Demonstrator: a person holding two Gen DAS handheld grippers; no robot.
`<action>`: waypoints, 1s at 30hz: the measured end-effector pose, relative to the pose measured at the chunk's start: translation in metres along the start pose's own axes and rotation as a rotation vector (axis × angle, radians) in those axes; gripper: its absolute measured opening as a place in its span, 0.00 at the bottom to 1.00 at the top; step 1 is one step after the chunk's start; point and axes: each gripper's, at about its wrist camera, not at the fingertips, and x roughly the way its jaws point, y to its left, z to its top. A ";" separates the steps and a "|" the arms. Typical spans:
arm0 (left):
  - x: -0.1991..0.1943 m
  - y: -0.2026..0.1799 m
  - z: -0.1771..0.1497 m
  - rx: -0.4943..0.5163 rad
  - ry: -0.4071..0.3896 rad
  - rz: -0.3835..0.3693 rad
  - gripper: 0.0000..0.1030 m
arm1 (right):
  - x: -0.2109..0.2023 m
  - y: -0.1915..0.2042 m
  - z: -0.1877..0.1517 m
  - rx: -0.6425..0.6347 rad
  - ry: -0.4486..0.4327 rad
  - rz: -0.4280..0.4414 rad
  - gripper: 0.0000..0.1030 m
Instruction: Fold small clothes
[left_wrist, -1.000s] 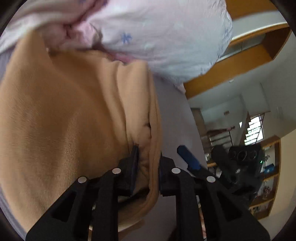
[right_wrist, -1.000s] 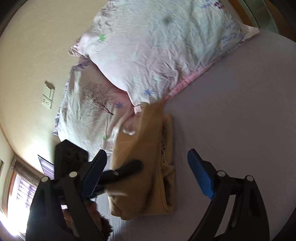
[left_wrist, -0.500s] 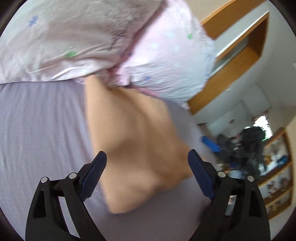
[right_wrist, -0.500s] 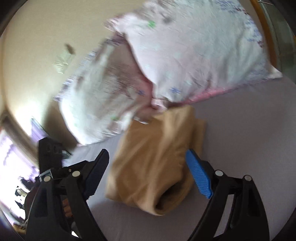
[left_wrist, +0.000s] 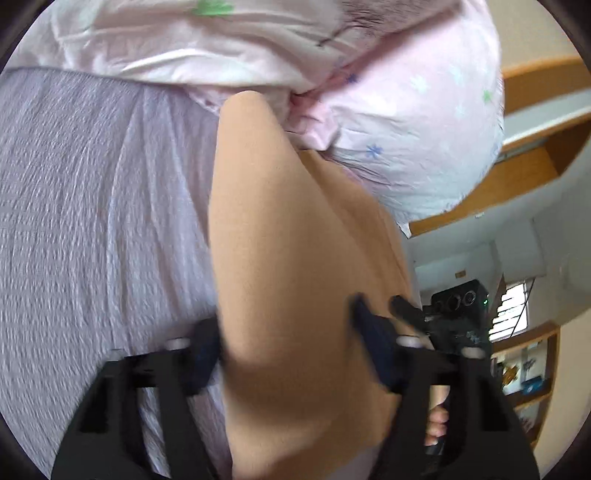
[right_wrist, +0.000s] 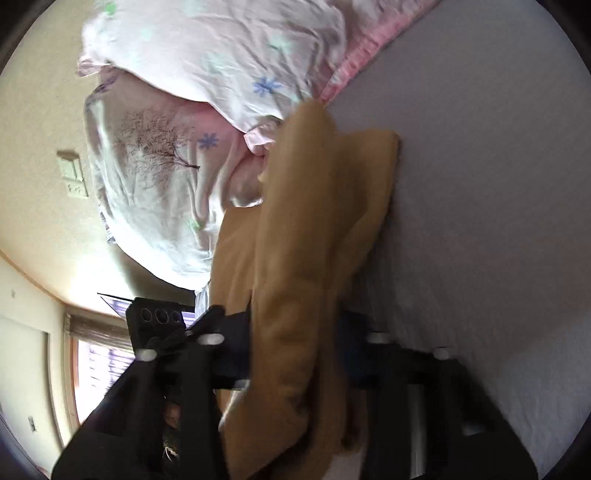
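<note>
Half a second ago both tongs sat wide open, back from the tan cloth (left_wrist: 295, 280). Now the left tongs (left_wrist: 284, 343) and the right tongs (right_wrist: 291, 350) are pushed in around its near end at 6 o'clock, and the cloth fills more of each view.

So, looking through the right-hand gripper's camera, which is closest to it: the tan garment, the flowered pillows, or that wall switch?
1. Tan garment: lying between the right gripper fingers, dead centre.
2. Flowered pillows: beyond the garment, upper left.
3. Wall switch: farthest, on the wall behind the pillows, far left.
</note>
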 end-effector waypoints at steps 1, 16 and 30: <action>-0.004 0.005 0.002 -0.014 -0.001 -0.027 0.37 | 0.002 0.002 0.000 -0.005 -0.003 0.048 0.32; -0.156 0.073 -0.023 0.005 -0.247 0.122 0.42 | 0.027 0.054 -0.019 -0.179 -0.070 -0.061 0.55; -0.130 0.012 -0.095 0.427 -0.150 0.275 0.60 | 0.062 0.070 0.012 -0.164 -0.121 -0.214 0.20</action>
